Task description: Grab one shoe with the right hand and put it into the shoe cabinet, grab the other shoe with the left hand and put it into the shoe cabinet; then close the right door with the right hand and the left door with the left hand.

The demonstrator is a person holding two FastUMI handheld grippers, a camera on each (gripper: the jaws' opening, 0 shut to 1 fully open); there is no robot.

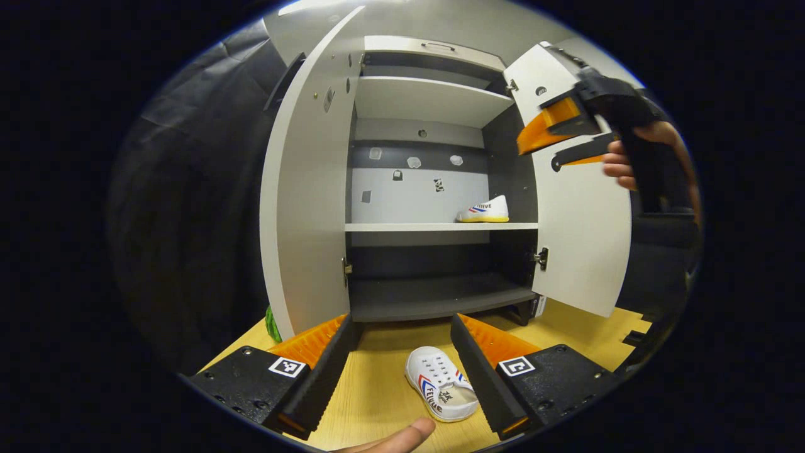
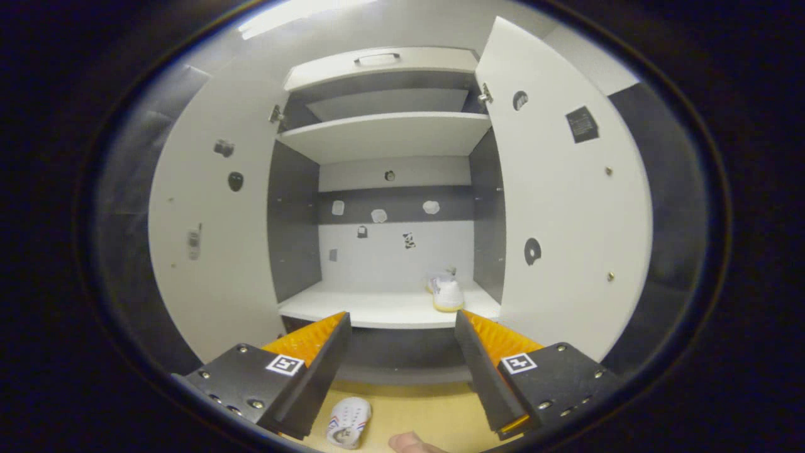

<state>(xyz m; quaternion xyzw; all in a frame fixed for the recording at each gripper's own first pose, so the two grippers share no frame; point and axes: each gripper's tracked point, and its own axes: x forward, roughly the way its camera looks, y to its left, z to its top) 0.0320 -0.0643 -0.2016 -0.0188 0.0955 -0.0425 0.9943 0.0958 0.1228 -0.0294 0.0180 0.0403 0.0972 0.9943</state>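
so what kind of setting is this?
Likely a staged booth mimicking a home entryway: a white two-door shoe cabinet on a pale wooden floor, small white canvas shoe on its shelf, black cloth behind.

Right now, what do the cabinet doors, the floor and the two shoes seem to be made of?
The cabinet doors look like white laminated board: flat, matte, with hinge holes and screws showing. The floor seems a pale wood or wood-look laminate, with faint grain. The shoe on the floor and the shoe on the shelf look like white canvas with rubbery soles, yellowish on the shelf one.
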